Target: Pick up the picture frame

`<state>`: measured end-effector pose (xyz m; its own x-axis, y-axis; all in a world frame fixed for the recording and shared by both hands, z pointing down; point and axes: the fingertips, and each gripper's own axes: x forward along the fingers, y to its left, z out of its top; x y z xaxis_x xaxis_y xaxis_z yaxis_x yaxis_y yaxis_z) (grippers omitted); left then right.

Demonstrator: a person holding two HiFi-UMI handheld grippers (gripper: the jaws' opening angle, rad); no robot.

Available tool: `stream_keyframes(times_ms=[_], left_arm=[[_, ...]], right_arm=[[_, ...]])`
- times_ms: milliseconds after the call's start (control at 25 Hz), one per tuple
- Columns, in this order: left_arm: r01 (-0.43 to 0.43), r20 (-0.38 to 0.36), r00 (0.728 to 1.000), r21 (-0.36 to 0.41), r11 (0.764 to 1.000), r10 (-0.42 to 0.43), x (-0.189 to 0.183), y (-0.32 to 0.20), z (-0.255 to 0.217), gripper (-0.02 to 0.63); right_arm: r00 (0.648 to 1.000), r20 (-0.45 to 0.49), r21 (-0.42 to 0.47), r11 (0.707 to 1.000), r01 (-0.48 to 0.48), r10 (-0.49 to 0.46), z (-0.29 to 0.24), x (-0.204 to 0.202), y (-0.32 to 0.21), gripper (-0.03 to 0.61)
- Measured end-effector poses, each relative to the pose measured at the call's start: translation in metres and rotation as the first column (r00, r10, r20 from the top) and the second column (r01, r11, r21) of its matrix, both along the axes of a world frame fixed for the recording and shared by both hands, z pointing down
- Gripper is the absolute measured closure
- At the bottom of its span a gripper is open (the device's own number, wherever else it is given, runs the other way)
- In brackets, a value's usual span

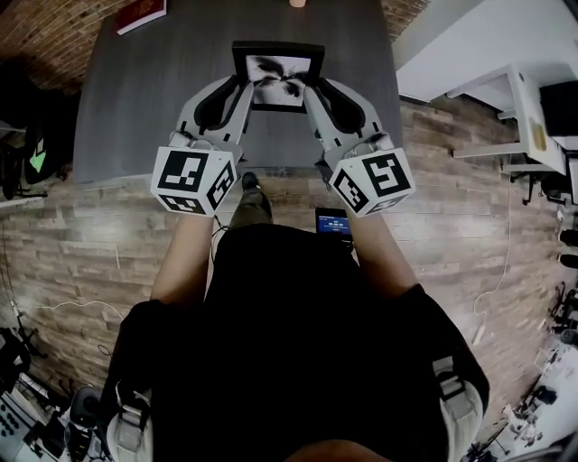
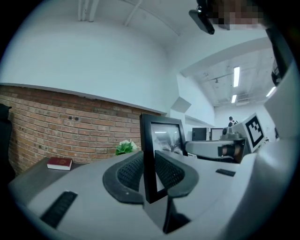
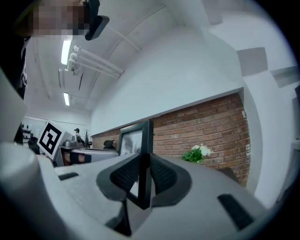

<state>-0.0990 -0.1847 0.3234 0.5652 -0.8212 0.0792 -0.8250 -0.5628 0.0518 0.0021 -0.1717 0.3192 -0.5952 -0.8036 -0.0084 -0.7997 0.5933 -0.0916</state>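
Observation:
A black picture frame (image 1: 278, 76) with a dark flower print is held up in the air above the dark grey table (image 1: 135, 99). My left gripper (image 1: 241, 88) is shut on the frame's left edge, and my right gripper (image 1: 312, 90) is shut on its right edge. In the left gripper view the frame (image 2: 151, 154) stands upright between the ribbed pads (image 2: 130, 172), which press on both faces. The right gripper view shows the frame's edge (image 3: 146, 159) clamped the same way between its pads (image 3: 161, 178). Both grippers point level toward the brick wall.
A red book (image 1: 140, 13) lies at the table's far left corner. A green plant with white flowers (image 2: 124, 147) stands by the brick wall (image 2: 56, 126). A phone (image 1: 332, 221) lies on the wooden floor near the person's feet. White desks (image 1: 506, 90) stand to the right.

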Motion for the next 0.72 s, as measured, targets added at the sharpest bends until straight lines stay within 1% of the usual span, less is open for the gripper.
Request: stream_keyframes(times_ms=[160, 400, 560, 720], left_arm=[[0.023, 0.011, 1.000, 0.000, 1.000, -0.023, 0.014, 0.061, 0.006, 0.547], [0.047, 0.020, 0.999, -0.005, 0.999, -0.047, 0.024, 0.143, 0.007, 0.546], [0.050, 0.030, 0.998, -0.014, 0.999, -0.049, 0.030, 0.181, 0.005, 0.546], [0.038, 0.027, 0.999, -0.020, 0.999, -0.037, 0.016, 0.212, 0.004, 0.546]], right_arm=[[0.999, 0.010, -0.010, 0.999, 0.033, -0.033, 0.007, 0.014, 0.054, 0.508], [0.997, 0.030, -0.012, 0.997, 0.070, -0.070, 0.008, 0.025, 0.134, 0.508], [0.996, 0.045, -0.015, 0.997, 0.078, -0.077, 0.004, 0.030, 0.167, 0.508], [0.996, 0.050, -0.013, 0.997, 0.076, -0.075, 0.001, 0.017, 0.194, 0.508]])
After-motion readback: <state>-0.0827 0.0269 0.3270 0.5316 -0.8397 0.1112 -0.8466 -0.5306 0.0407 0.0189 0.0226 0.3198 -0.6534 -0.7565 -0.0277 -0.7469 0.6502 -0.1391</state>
